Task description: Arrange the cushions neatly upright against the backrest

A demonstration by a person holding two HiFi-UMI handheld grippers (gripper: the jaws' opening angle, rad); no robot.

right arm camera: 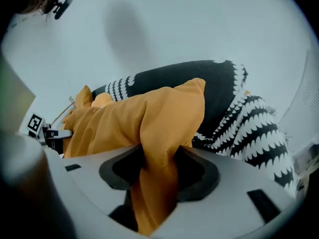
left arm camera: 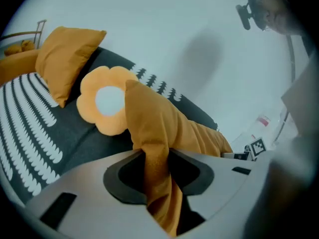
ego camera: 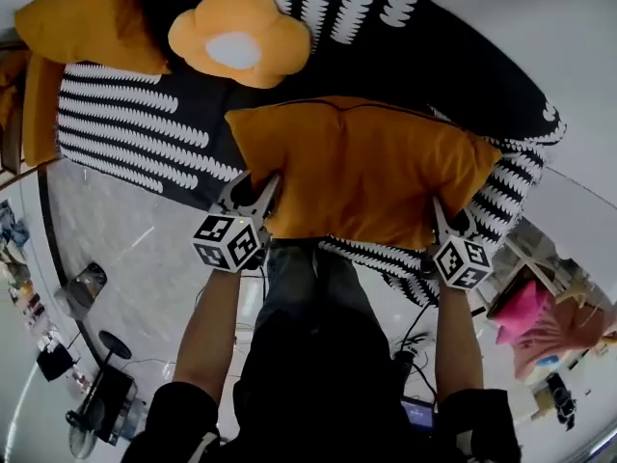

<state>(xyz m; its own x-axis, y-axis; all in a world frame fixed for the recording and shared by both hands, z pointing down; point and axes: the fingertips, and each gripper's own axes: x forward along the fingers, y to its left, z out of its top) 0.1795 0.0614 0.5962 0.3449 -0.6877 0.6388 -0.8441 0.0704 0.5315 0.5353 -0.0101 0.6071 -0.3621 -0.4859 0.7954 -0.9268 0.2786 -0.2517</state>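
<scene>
- Head view: three cushions on one sofa (ego camera: 135,138): flower cushion (ego camera: 241,37), back orange cushion (ego camera: 87,22), front orange cushion (ego camera: 366,167).
- Two grippers: left gripper (ego camera: 265,196) and right gripper (ego camera: 442,215) each pinch a front orange cushion corner.

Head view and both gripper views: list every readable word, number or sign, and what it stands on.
Readable words or numbers: none.
Square black-and-white markers, no letters: on the cubes of the left gripper and right gripper.
Small red-and-white label, left gripper view: too blurred to read.
</scene>
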